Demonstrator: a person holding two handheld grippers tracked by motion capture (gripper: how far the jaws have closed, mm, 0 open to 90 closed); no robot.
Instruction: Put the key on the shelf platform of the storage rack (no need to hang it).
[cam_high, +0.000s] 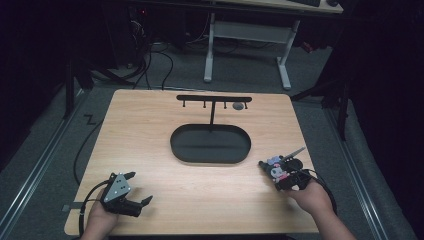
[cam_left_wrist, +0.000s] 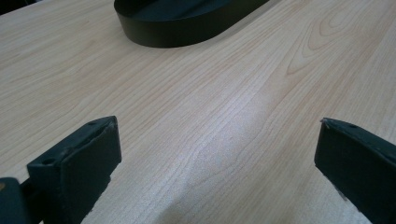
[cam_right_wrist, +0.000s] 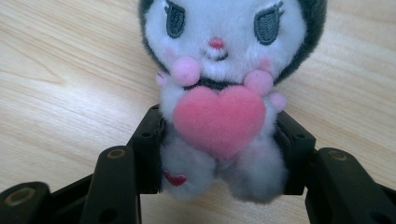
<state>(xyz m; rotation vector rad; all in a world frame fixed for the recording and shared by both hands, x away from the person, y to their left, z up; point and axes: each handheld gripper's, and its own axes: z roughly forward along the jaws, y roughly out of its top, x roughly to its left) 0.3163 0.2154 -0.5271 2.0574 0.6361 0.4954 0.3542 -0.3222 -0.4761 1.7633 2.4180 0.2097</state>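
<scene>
— Plush, white and dark grey, with a pink felt heart on its chest: that small soft toy (cam_right_wrist: 219, 93) is what the right gripper (cam_right_wrist: 219, 158) has hold of, yes?

— Yes. In the right gripper view the two black jaws press into the toy's lower body from either side, and the toy sits in the middle of the frame, face up toward the top edge, on the light wooden table (cam_right_wrist: 60, 84).

— And from above?

— In the high view the soft toy (cam_high: 276, 170) lies at the lower right of the frame, near the table's right edge, with the right gripper (cam_high: 286, 178) clamped on it and a hand (cam_high: 314, 196) behind.

— What about the other tool?

— The left gripper (cam_high: 139, 189) is at the lower left of the high view, held by the left hand (cam_high: 98, 220) low over the table (cam_high: 150, 130). Its jaws stand wide apart — in the left gripper view bare wood lies between them.

— Anything else on the table?

— A black oval tray (cam_high: 210, 144) in the centre of the high view, with a thin black T-shaped stand (cam_high: 214, 98) rising from its far side. The tray's (cam_left_wrist: 177, 32) dark wall also shows at the top of the left gripper view, well apart from the jaws.
</scene>
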